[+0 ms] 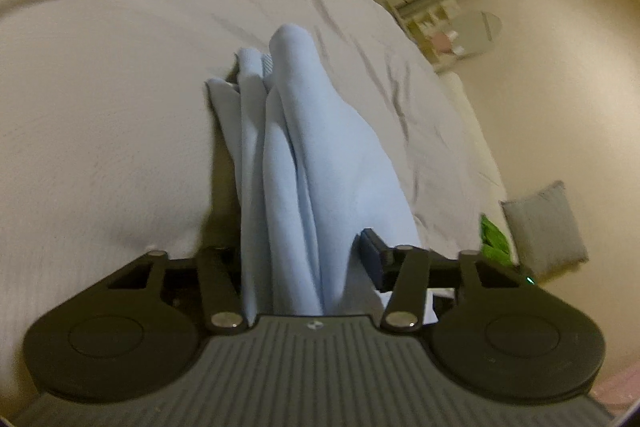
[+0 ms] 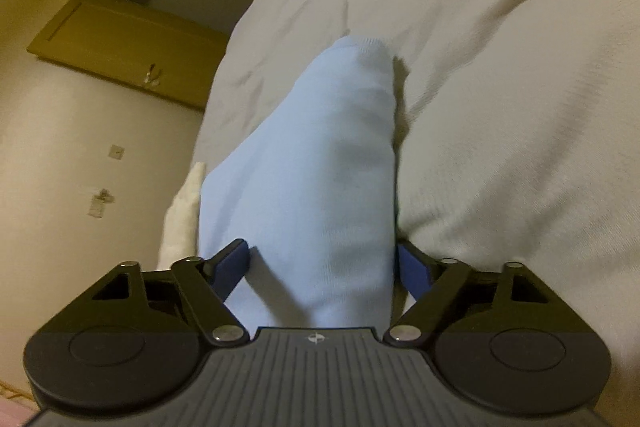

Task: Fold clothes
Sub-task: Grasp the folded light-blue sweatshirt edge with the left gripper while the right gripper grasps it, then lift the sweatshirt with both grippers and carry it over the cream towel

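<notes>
Where blue garment (image 1: 304,167) bunches, left tongs (image 1: 300,259) fingertips are hidden.

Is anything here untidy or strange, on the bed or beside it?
Nothing looks damaged or spilled. The light blue garment is bunched in long folds between the left gripper fingers, not flat on the white bedsheet. A grey cushion and something green sit beside the bed.

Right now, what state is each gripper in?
Left gripper: closed on the light blue garment.
Right gripper: around the same garment's thick fold; whether it grips cannot be told.
</notes>
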Demonstrator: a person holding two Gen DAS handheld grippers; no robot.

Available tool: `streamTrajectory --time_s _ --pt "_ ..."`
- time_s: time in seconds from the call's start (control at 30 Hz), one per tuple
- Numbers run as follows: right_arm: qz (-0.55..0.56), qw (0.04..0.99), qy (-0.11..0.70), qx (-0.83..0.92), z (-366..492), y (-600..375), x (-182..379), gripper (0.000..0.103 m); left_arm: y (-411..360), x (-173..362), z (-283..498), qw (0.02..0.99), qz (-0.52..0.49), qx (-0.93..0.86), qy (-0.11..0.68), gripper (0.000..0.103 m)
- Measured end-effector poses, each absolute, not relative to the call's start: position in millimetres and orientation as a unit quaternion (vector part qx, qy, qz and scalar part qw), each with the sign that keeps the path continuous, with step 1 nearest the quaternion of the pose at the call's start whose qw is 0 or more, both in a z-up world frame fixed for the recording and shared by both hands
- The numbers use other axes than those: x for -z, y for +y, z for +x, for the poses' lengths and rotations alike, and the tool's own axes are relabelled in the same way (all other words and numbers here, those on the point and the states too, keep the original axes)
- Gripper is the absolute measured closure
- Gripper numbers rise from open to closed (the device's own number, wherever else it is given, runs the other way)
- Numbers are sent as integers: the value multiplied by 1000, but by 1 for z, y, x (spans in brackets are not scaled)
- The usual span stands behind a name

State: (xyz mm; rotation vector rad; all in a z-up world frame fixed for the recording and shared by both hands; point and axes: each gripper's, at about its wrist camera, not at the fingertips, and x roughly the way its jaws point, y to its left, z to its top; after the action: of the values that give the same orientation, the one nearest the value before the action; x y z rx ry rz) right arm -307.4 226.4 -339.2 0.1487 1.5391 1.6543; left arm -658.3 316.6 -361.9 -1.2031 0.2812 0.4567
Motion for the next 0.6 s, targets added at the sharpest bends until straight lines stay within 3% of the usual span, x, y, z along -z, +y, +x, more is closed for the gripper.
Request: streamTrajectory --time_s 0.07,0.17,0.4,0.6 --pt "51 410 615 -672 -308 238 346 44 327 369 -656 789 -570 -189 130 72" --pt "46 394 620 -678 -306 247 356 61 335 369 -650 790 -569 -181 139 75" --pt "39 421 656 -626 -317 249 326 74 331 313 -630 791 -526 -230 209 80" --pt "36 434 668 -604 -341 245 237 76 345 240 -653 767 -570 -220 194 81"
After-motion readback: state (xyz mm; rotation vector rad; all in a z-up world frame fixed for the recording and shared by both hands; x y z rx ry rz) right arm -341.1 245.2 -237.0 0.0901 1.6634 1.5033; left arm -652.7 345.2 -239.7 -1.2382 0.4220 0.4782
